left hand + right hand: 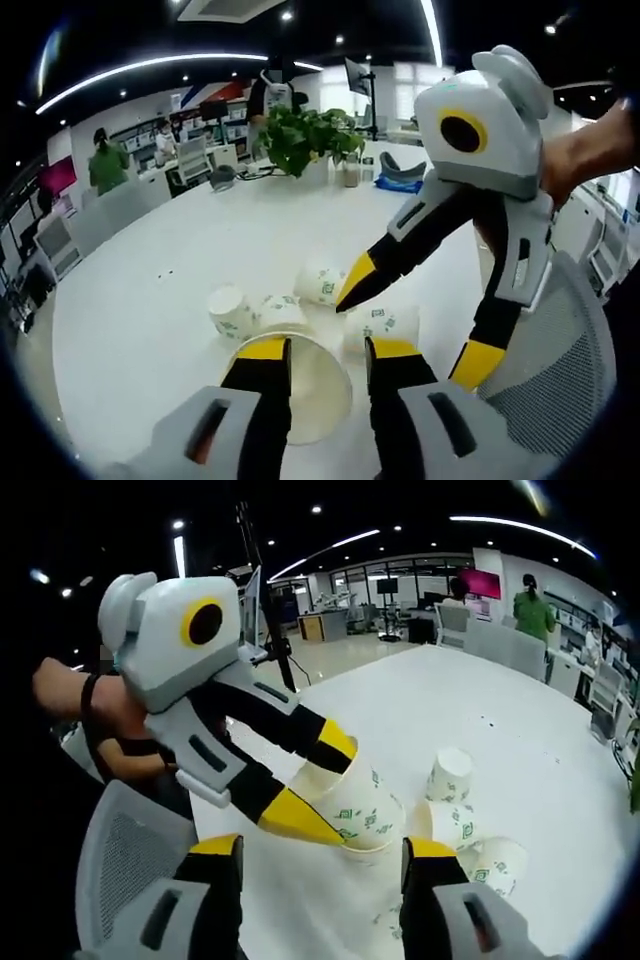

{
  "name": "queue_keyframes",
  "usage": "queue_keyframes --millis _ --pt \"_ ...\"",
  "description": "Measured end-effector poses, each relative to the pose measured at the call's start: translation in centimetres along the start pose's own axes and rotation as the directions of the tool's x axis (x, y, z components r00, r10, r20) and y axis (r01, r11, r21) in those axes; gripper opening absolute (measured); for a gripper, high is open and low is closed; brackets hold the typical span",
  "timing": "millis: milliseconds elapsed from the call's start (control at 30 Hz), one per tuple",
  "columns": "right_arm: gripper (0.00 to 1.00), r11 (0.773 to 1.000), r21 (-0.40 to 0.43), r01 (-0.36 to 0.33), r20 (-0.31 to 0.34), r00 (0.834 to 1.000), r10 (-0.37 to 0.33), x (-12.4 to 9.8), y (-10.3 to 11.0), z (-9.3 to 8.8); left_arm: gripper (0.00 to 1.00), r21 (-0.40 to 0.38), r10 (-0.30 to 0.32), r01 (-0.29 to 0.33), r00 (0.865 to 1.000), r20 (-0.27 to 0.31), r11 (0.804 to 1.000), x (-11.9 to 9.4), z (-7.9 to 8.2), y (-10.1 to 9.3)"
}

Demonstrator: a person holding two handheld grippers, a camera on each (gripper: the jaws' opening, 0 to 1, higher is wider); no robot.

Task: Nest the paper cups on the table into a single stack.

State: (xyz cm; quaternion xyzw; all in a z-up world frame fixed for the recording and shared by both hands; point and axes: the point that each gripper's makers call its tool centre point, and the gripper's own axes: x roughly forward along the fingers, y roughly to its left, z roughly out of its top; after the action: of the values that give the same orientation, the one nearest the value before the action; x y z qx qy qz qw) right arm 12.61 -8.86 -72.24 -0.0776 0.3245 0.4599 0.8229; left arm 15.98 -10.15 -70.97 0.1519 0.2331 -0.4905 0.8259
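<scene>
Each view looks down close along its own gripper from opposite sides, sharing the white tabletop (150, 300) and its paper cups (450, 775).

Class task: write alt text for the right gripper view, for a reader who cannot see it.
The left hand-held gripper grips a printed paper cup by its rim, tilted above a white table. The right hand-held gripper is open below it, and three more cups sit on the table to the right. A mesh chair back stands at lower left.

In the right gripper view, the left gripper (318, 785) clamps a paper cup (358, 805) above the white table (480, 715).
</scene>
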Motion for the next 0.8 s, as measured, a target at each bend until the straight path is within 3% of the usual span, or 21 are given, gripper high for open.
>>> queue_keyframes --millis 133,367,467,567,800 --pt "0.64 1.000 -0.005 -0.007 0.012 1.000 0.007 0.4 0.2 0.5 0.27 0.009 0.006 -0.006 1.000 0.025 1.000 -0.2 1.0 0.2" --pt "0.65 0.998 -0.046 -0.037 0.014 0.999 0.038 1.8 0.0 1.3 0.26 0.012 -0.001 0.001 1.000 0.009 1.000 -0.2 0.3 0.7" --pt "0.66 0.994 -0.102 -0.050 -0.023 0.999 0.048 2.4 0.1 1.0 0.26 0.015 -0.006 0.006 1.000 0.004 1.000 -0.4 0.2 0.6" --pt "0.66 0.980 -0.189 -0.063 -0.100 0.994 0.044 3.0 0.2 -0.1 0.26 0.022 -0.009 0.009 1.000 -0.007 1.000 -0.6 -0.1 0.7" --pt "0.66 0.979 -0.193 -0.066 -0.099 0.994 0.048 3.3 0.2 -0.5 0.26 0.011 0.003 -0.003 1.000 -0.008 1.000 -0.9 -0.3 1.0"
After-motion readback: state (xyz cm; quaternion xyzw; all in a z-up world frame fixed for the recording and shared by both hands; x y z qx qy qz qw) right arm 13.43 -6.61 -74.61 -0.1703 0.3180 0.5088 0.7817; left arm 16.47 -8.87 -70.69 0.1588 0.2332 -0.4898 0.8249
